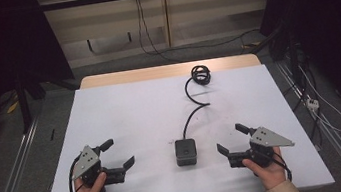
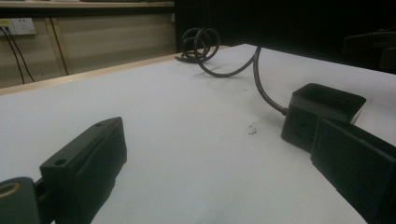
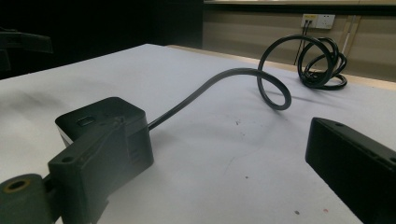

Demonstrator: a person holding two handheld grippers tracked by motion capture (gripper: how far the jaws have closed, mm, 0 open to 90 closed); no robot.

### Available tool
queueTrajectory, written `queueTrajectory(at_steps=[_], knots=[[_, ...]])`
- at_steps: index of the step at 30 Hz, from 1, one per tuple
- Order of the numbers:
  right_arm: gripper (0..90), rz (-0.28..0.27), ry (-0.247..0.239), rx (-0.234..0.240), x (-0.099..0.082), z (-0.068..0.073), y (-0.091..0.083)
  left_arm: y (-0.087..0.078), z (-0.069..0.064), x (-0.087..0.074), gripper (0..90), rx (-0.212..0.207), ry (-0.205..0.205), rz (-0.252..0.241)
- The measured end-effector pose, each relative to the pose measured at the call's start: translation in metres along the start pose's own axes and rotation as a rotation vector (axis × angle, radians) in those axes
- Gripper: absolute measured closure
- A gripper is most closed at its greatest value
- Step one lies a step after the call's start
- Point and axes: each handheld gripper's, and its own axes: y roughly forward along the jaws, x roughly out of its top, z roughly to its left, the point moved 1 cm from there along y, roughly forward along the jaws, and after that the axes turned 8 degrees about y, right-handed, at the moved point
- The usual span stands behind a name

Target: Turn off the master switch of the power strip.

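Dim room, white table evenly lit, near fingers blurred

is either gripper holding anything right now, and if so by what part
Nothing is held. The left gripper and the right gripper both stand open, one on each side of the black box, apart from it and its cable.
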Motion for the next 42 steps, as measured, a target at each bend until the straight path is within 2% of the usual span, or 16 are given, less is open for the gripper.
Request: queueTrajectory(at_steps=[17,34,42], knots=[[5.2,0.011,0.001,0.031,0.003,0.007,0.016,0.000,0.000,0.000,3.5,0.000,-0.002,0.000],[6.5,0.020,0.006,0.048,0.005,0.009,0.022,0.000,0.000,0.000,3.5,0.001,-0.001,-0.001],[11.5,0.030,0.010,0.049,0.006,0.010,0.026,0.000,0.000,0.000,3.5,0.001,0.000,0.000]])
